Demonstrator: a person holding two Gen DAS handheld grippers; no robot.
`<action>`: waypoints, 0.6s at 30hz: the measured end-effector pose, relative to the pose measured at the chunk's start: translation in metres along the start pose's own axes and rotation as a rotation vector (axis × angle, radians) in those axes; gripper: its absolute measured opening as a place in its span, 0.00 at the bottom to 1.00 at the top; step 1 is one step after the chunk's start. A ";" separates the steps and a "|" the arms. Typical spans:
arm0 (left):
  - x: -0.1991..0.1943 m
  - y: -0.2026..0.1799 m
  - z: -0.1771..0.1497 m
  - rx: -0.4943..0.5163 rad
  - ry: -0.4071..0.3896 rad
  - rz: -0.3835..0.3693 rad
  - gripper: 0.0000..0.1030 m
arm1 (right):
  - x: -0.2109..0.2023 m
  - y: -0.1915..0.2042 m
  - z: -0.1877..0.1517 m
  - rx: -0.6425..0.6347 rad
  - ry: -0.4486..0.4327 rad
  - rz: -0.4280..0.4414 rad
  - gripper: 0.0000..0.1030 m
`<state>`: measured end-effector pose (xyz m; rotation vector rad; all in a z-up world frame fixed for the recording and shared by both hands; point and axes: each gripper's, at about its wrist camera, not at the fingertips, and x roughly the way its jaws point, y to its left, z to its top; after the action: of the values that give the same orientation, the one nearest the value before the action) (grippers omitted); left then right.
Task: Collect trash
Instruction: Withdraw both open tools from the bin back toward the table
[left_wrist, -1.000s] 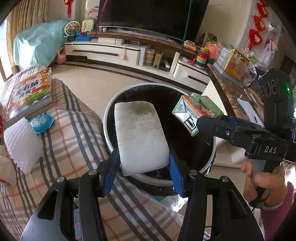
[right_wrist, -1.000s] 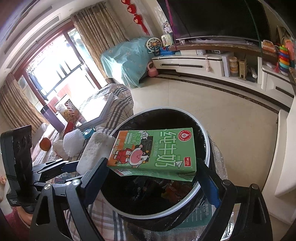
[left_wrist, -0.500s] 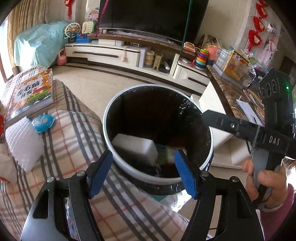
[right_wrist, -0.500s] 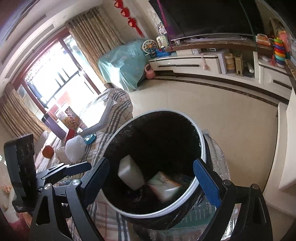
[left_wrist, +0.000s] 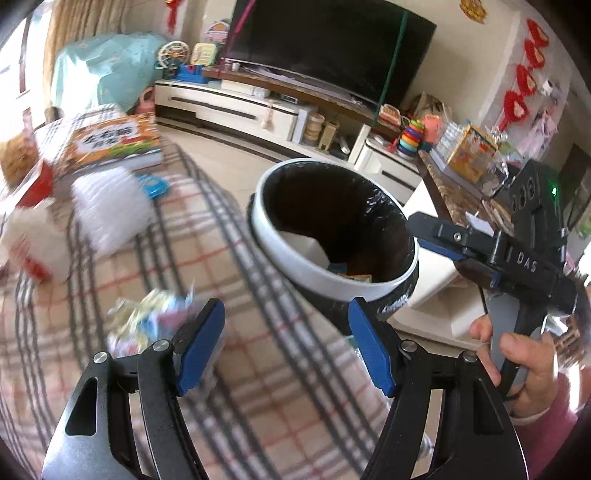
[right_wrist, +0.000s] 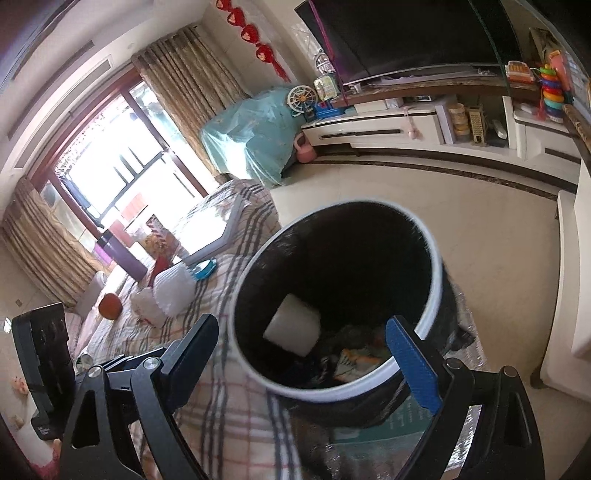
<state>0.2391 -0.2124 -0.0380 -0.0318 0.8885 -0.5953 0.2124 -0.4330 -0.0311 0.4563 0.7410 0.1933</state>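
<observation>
Left wrist view: "DAS" is printed on the right tongs (left_wrist: 424, 230), held by a hand (left_wrist: 517, 354) at 3 o'clock. The left tongs (left_wrist: 284, 343) are spread and empty over the checked table (left_wrist: 258, 387). The bin (left_wrist: 332, 273) stands at 1 o'clock from them, a white block (left_wrist: 303, 242) inside. A blurred wrapper (left_wrist: 155, 317) lies just beside the left pad at 10 o'clock; a book (left_wrist: 107, 144) and white foam (left_wrist: 107, 206) lie farther off.

Right wrist view: the right tongs (right_wrist: 303, 354) are spread, empty, framing the bin (right_wrist: 432, 291); the block (right_wrist: 291, 325) and scraps lie inside. The left tongs' body (right_wrist: 40, 354) shows at 9 o'clock.
</observation>
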 end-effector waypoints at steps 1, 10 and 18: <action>-0.004 0.003 -0.002 -0.008 -0.004 0.000 0.69 | 0.000 0.003 -0.002 -0.002 0.002 0.004 0.91; -0.044 0.048 -0.034 -0.113 -0.042 0.025 0.69 | 0.010 0.047 -0.035 -0.025 0.044 0.054 0.91; -0.070 0.097 -0.058 -0.202 -0.063 0.089 0.69 | 0.023 0.085 -0.059 -0.070 0.078 0.088 0.91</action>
<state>0.2091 -0.0837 -0.0508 -0.1921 0.8815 -0.4180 0.1873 -0.3307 -0.0432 0.4169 0.7882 0.3203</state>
